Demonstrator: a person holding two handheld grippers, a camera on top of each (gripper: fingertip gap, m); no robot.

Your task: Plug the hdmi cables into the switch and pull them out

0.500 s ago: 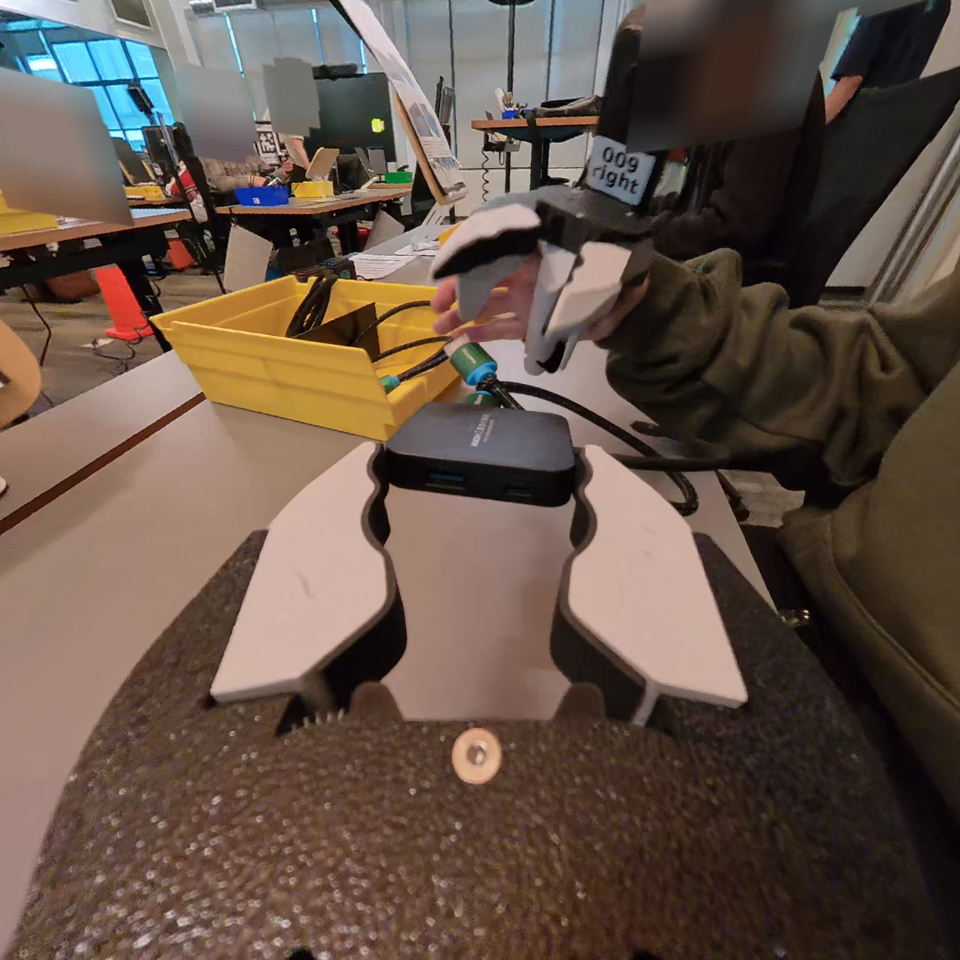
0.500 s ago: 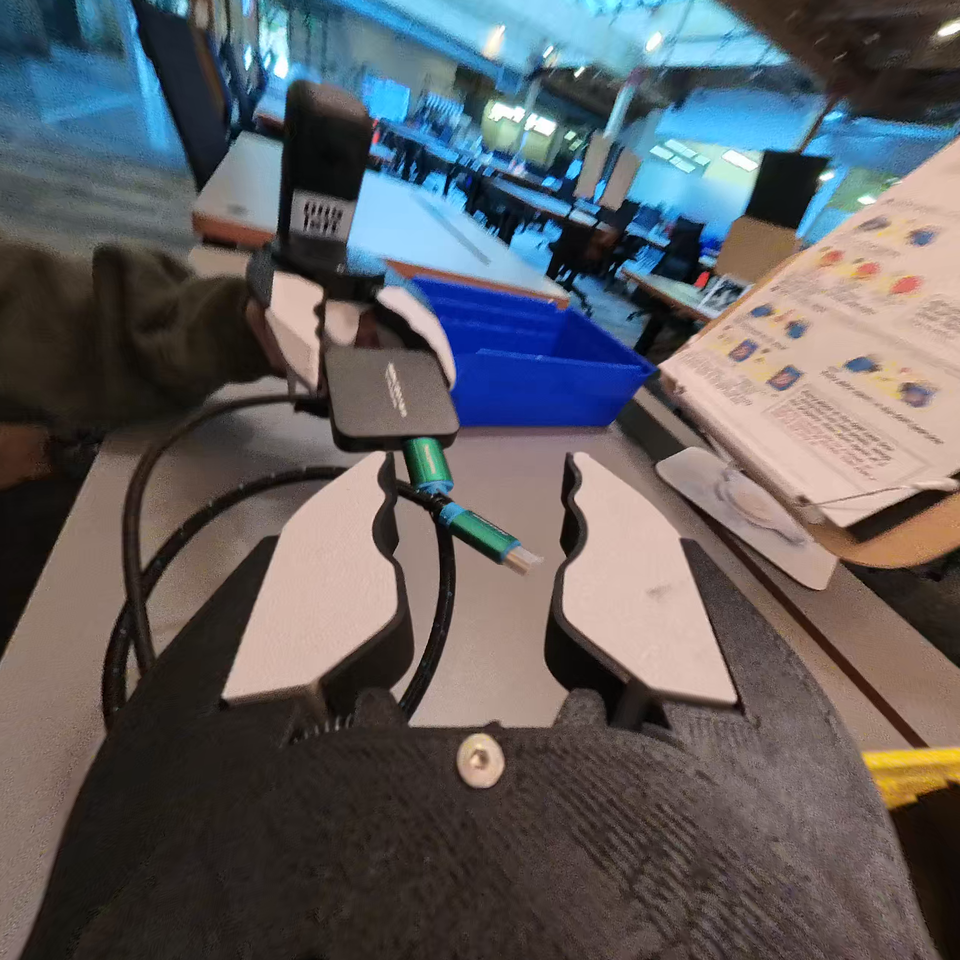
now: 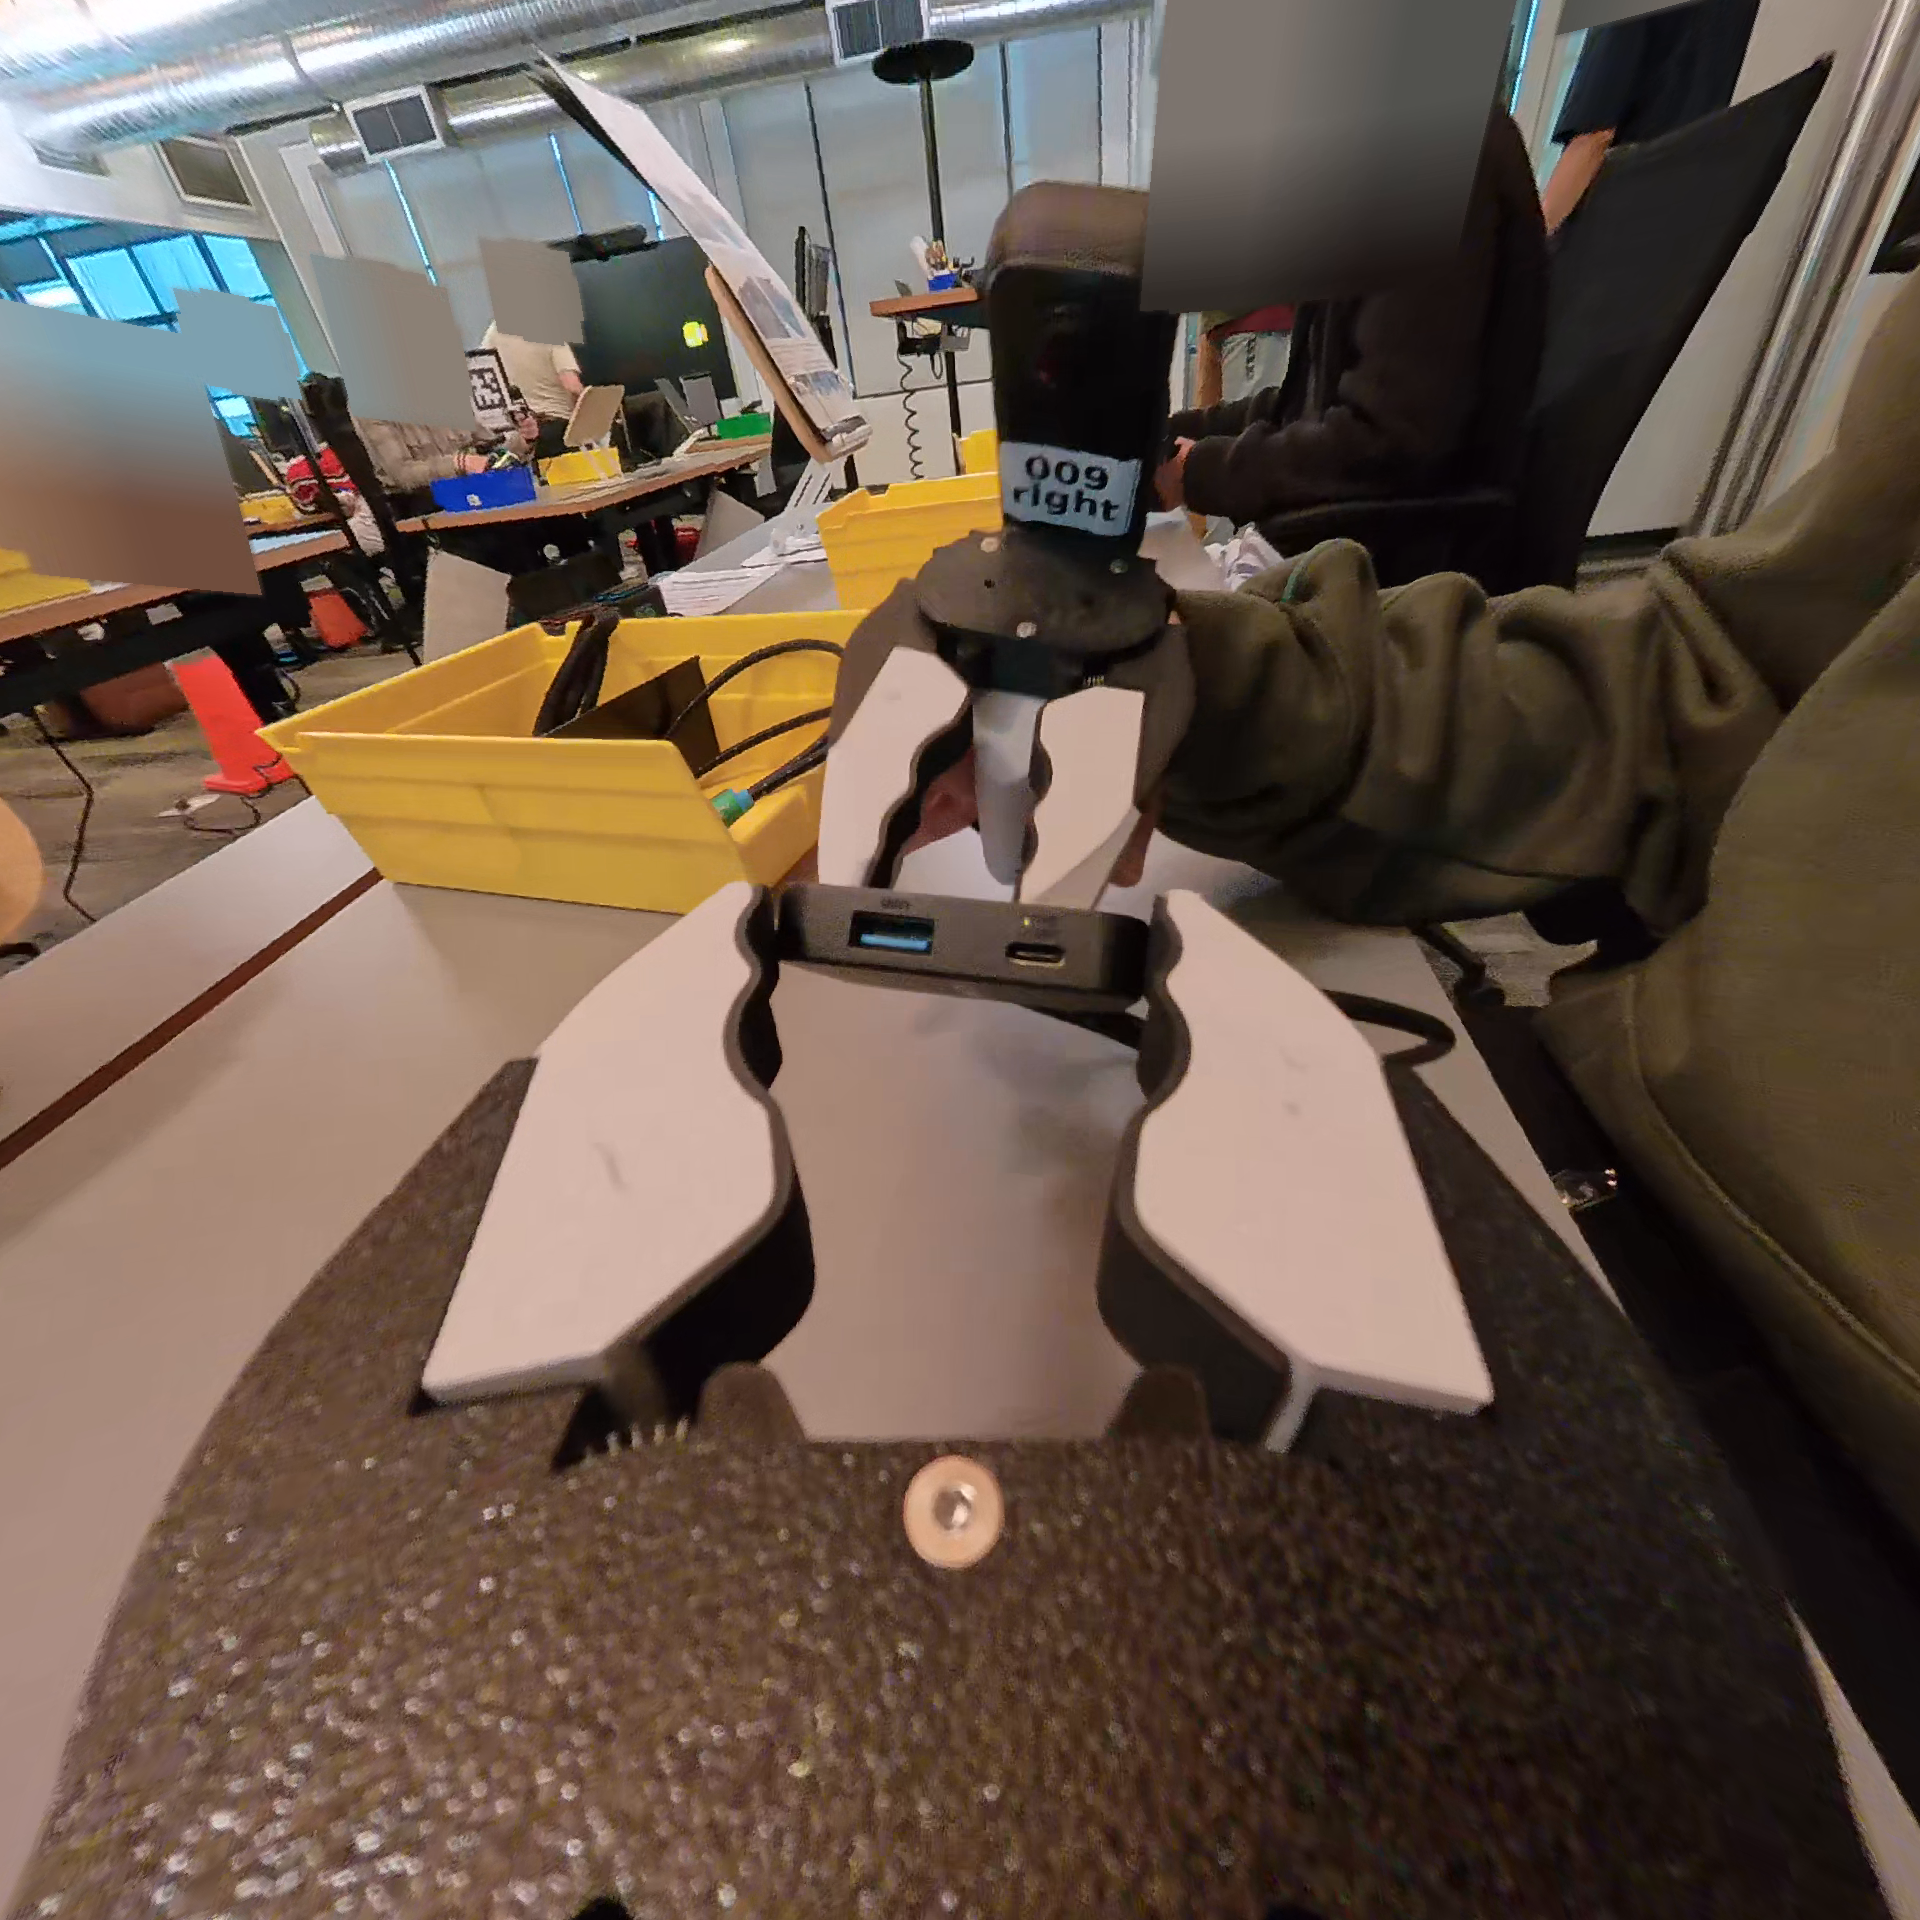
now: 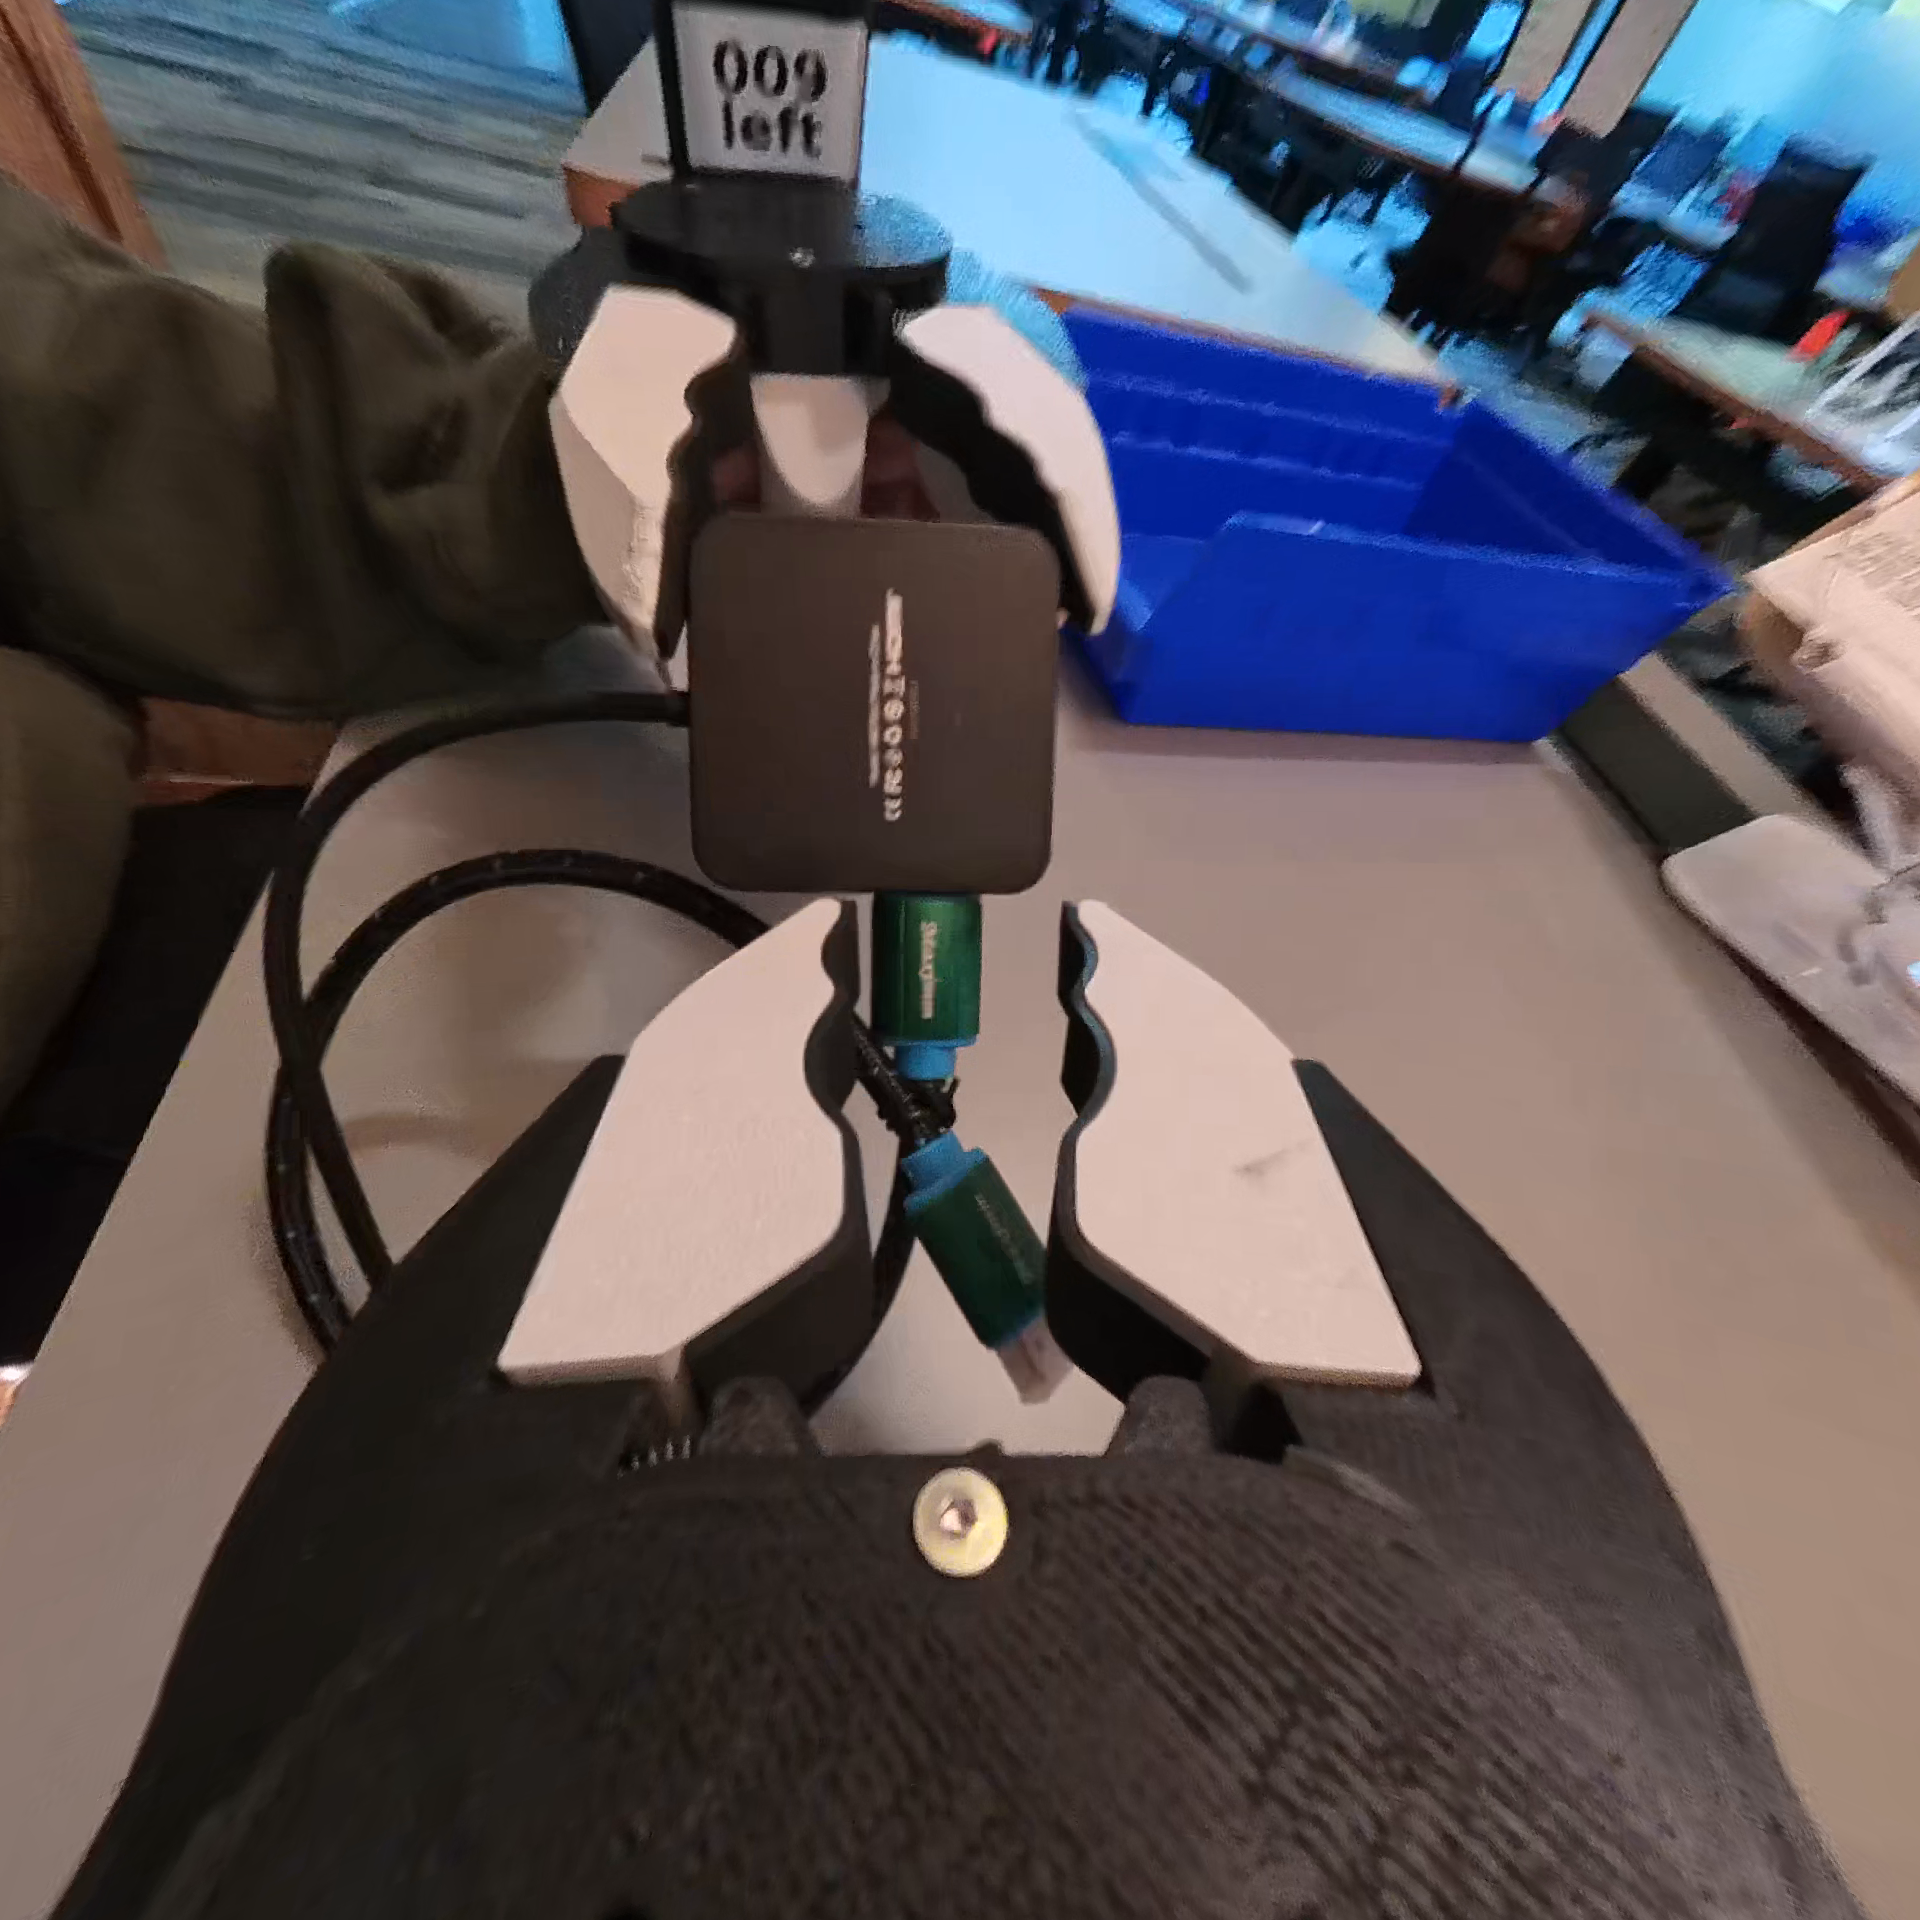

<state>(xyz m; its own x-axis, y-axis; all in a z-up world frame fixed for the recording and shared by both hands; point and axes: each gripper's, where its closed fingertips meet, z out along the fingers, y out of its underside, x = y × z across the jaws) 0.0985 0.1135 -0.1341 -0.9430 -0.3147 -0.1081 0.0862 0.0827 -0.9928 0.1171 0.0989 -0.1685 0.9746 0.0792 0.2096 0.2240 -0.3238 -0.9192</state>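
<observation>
My left gripper [image 3: 961, 935] is shut on the black switch [image 3: 961, 940] and holds it by its two sides above the table. In the right wrist view the switch [image 4: 873, 707] faces me, with the left gripper [image 4: 831, 540] behind it. One green HDMI plug [image 4: 925, 971] is seated in the switch's near edge. My right gripper [image 4: 956, 925] is open with its fingertips on either side of that plug. A second green plug [image 4: 982, 1247] lies loose between the right fingers. The right gripper [image 3: 982, 862] also shows in the left wrist view, just beyond the switch.
A black braided cable [image 4: 301, 987] loops on the grey table [image 4: 1351, 1039] at left. A blue bin [image 4: 1351, 582] stands behind the switch. A yellow bin [image 3: 520, 800] with cables and another green plug [image 3: 732, 805] sits at far left. A paper stand [image 4: 1829, 623] is at right.
The right gripper has moved in to the switch and now straddles the seated plug, with the loose plug between its fingers. The left gripper still holds the switch, now level.
</observation>
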